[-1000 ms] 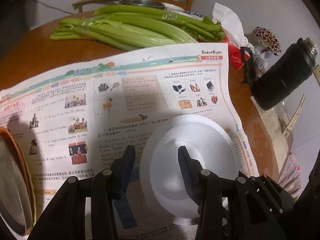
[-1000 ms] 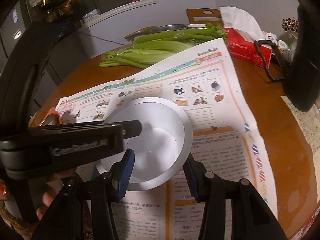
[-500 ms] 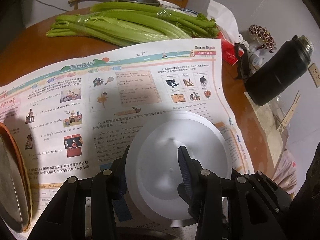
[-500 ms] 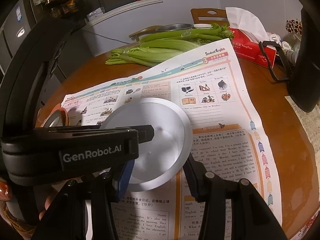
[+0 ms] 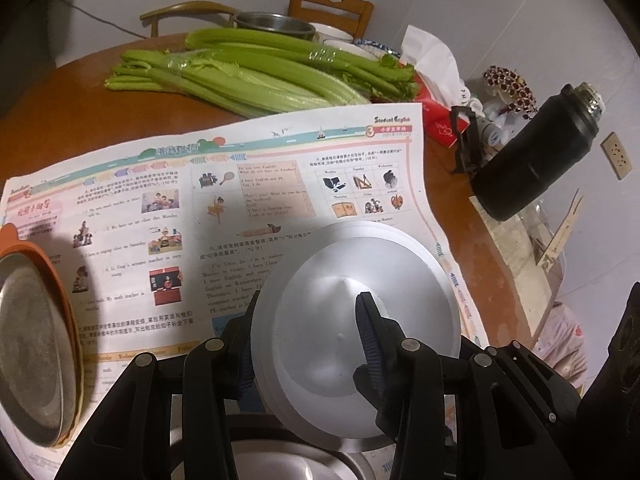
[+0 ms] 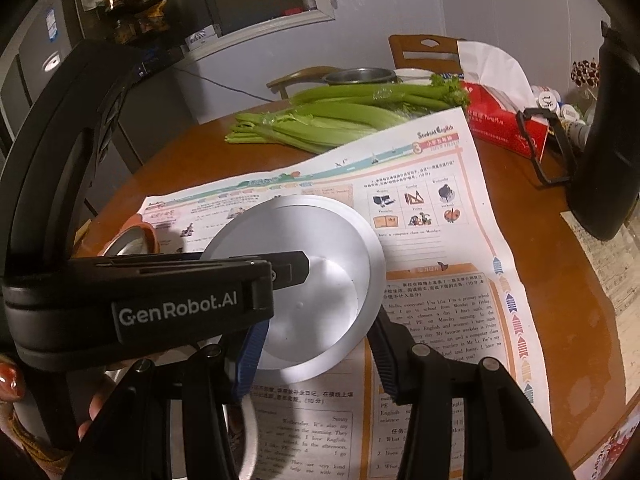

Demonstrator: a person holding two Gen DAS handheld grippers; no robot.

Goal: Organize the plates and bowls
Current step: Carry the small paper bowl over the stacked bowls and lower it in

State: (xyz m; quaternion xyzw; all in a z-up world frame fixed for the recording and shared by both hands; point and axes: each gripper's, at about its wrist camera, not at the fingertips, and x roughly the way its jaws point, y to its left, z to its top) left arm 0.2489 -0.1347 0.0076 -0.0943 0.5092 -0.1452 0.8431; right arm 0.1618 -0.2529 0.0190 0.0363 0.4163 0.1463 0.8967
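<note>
A shallow silver metal bowl [image 5: 340, 320] hangs tilted above the newspaper [image 5: 240, 184]. My left gripper [image 5: 308, 312] is shut on its wall, the right finger inside and the left finger behind the rim. In the right wrist view the same bowl [image 6: 320, 272] sits in my right gripper [image 6: 320, 324], shut on its near edge: the blue left pad lies over the inside and the right finger is tucked under the rim. The left gripper [image 6: 288, 268] reaches into it from the left. Below, the rim of another metal bowl [image 5: 288, 464] shows.
An orange-rimmed metal tray [image 5: 68, 292] lies at the left. Celery [image 5: 260, 76], a steel pot [image 5: 276, 26], a red tissue box [image 6: 500, 120] and a black flask [image 5: 536, 152] stand at the back and right of the round wooden table [image 6: 540, 280]. A hand [image 6: 92, 408] holds the left gripper.
Both grippers have risen with the bowl, which has left the newspaper and come nearer. The rim of a second bowl has come into view underneath.
</note>
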